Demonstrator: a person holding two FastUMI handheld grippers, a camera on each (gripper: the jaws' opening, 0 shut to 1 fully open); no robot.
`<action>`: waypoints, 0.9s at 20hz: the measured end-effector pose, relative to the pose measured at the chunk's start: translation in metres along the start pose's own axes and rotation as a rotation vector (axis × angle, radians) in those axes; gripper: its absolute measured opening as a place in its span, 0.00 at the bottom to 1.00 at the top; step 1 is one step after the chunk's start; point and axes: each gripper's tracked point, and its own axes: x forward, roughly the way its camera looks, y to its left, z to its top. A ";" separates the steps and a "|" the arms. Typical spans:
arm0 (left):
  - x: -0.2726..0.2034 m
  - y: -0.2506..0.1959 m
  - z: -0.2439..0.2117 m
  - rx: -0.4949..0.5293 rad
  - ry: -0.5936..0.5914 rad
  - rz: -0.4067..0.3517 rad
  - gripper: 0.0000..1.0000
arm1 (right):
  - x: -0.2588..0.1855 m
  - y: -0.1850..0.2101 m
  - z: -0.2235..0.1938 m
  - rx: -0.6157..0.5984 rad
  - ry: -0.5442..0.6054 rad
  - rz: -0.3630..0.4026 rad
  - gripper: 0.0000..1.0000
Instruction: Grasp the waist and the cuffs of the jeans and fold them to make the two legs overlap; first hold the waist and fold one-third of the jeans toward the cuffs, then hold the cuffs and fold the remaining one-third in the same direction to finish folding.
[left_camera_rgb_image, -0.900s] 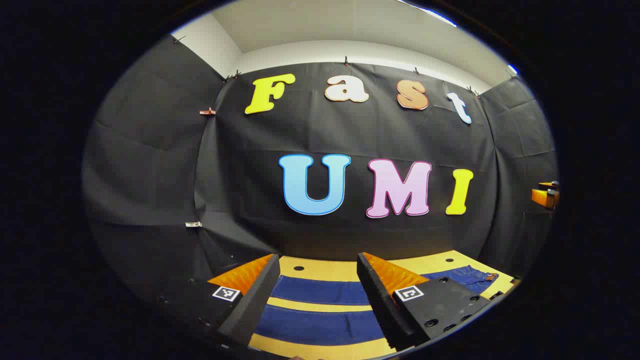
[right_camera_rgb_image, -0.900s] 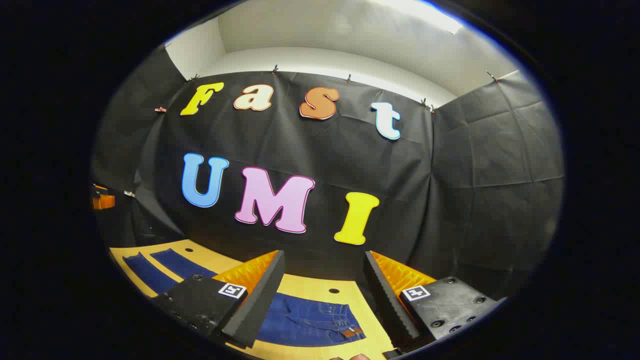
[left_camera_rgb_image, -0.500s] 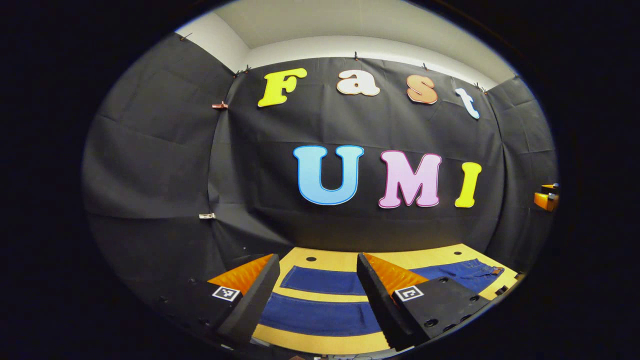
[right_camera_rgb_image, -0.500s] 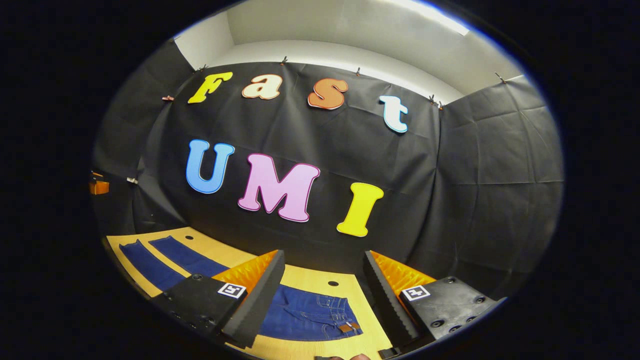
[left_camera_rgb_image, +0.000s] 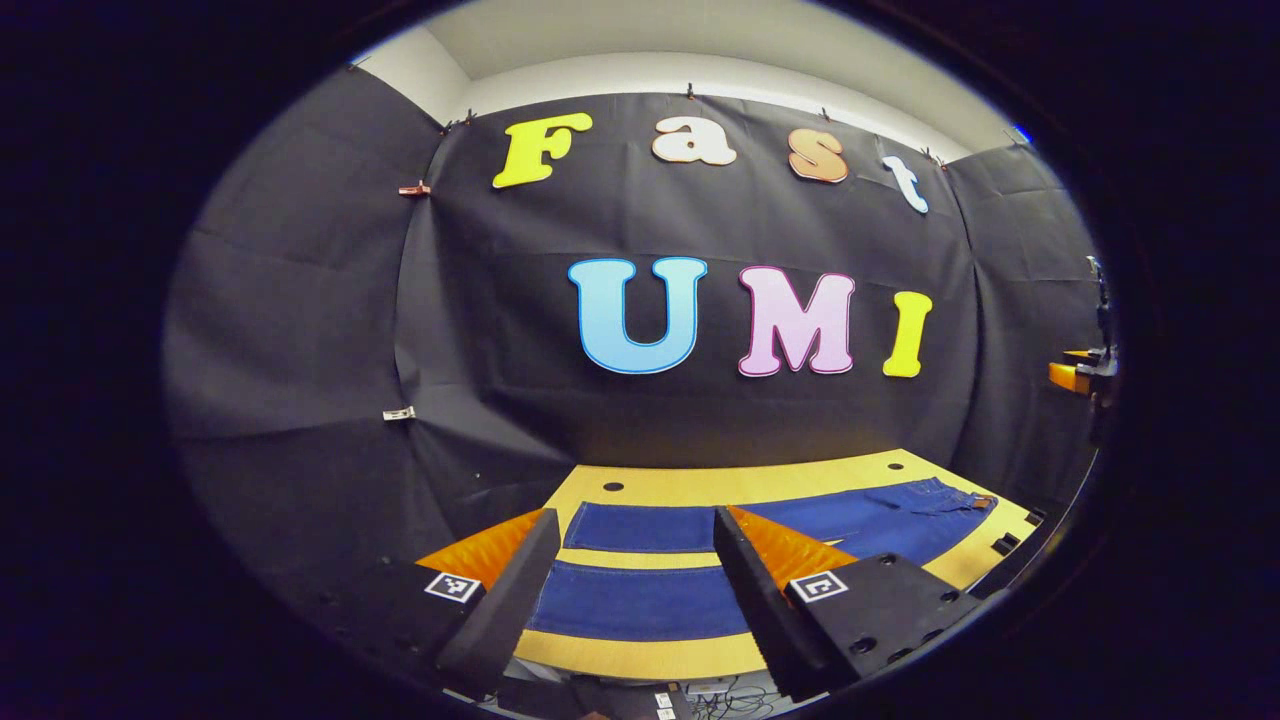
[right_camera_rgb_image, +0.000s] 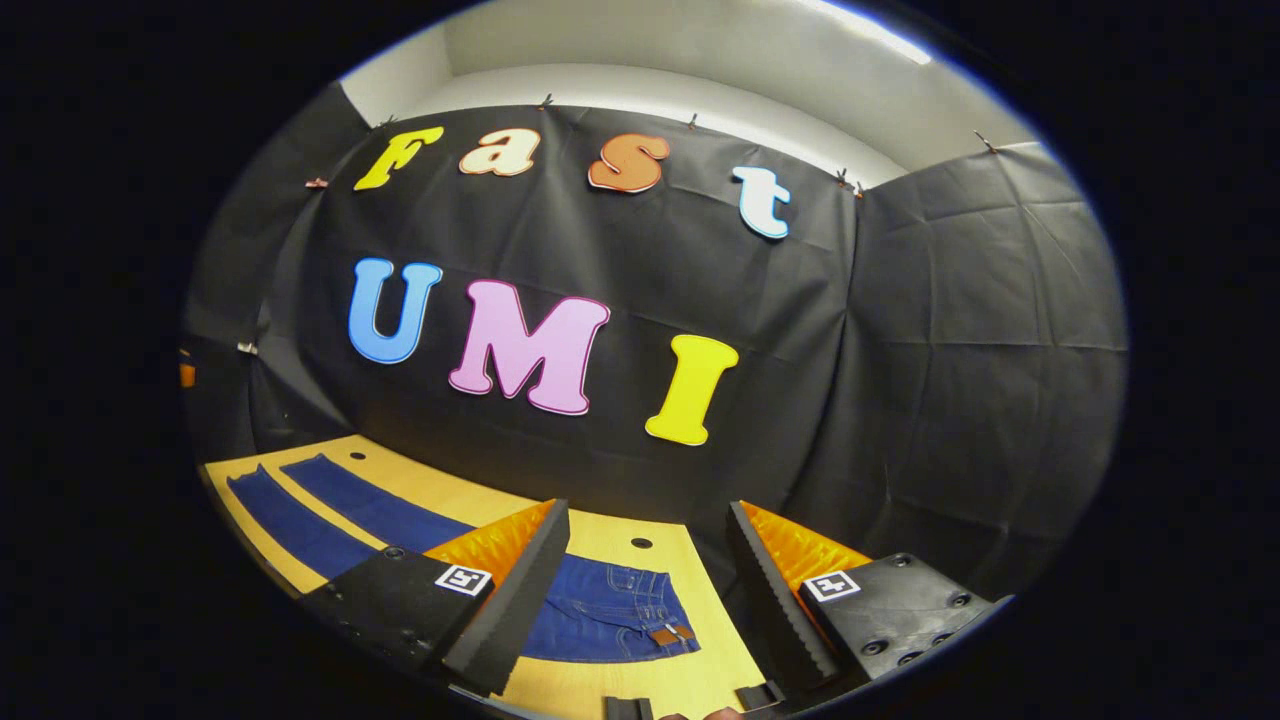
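jeans (left_camera_rgb_image: 640, 600) flat on table (left_camera_rgb_image: 640, 655), L gripper (left_camera_rgb_image: 628, 590) & R gripper (right_camera_rgb_image: 640, 590) wide open, empty

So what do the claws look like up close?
Each claw, left and right, has two long black fingers with saw-toothed inner edges. Orange ridged wedges back the fingers. Black blocks behind them carry small black-and-white square tags and round screw holes.

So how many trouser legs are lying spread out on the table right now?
2: the far leg and the near leg lie side by side, apart, on the table.
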 end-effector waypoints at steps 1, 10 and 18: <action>0.000 0.001 -0.003 0.004 0.009 -0.007 0.96 | 0.000 0.005 0.000 0.020 0.002 -0.003 0.97; 0.028 -0.002 -0.037 0.070 0.083 -0.221 0.98 | 0.008 0.040 -0.037 -0.025 0.048 0.139 0.97; 0.063 0.034 -0.144 0.314 0.403 -0.428 0.97 | 0.020 0.012 -0.185 -0.253 0.454 0.344 0.98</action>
